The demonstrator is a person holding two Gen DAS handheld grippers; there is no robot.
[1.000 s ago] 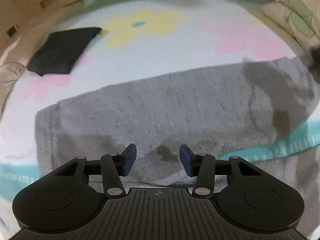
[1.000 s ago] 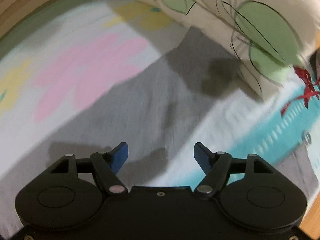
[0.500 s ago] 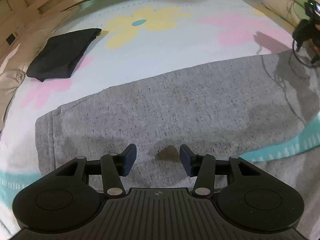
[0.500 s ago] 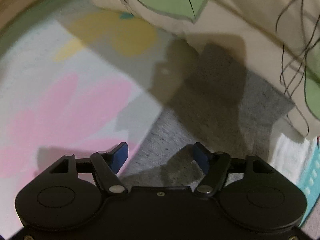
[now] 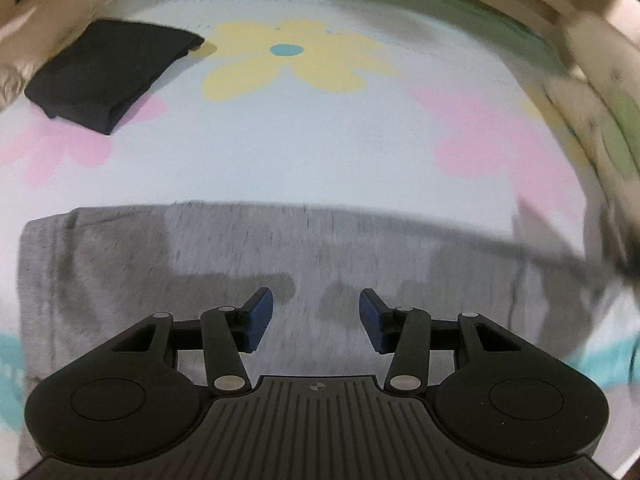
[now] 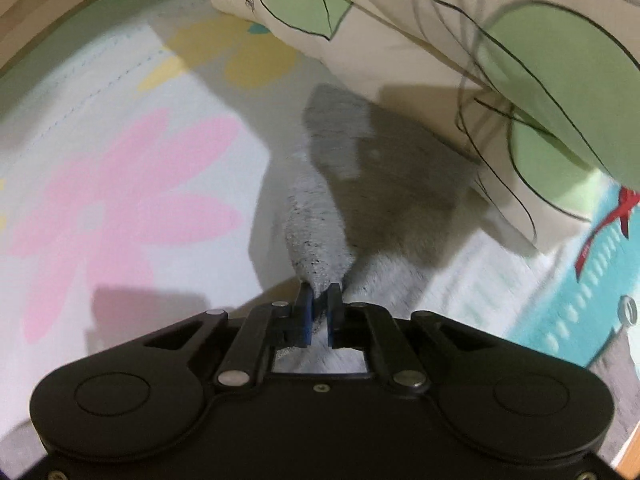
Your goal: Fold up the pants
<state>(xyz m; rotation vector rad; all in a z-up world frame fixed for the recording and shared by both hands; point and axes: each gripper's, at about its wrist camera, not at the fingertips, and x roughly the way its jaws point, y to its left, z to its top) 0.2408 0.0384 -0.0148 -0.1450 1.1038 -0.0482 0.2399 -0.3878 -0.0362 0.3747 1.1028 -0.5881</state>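
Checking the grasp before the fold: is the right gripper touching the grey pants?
Touching. The right wrist view shows the right gripper with jaws closed on a pinched ridge of the grey pants.

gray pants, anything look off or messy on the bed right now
Nothing looks damaged or spilled. The gray pants lie mostly flat on the flowered sheet; only the end pinched in the shut right gripper is bunched, by the pillow. The left gripper is open. Black folded clothing sits apart.
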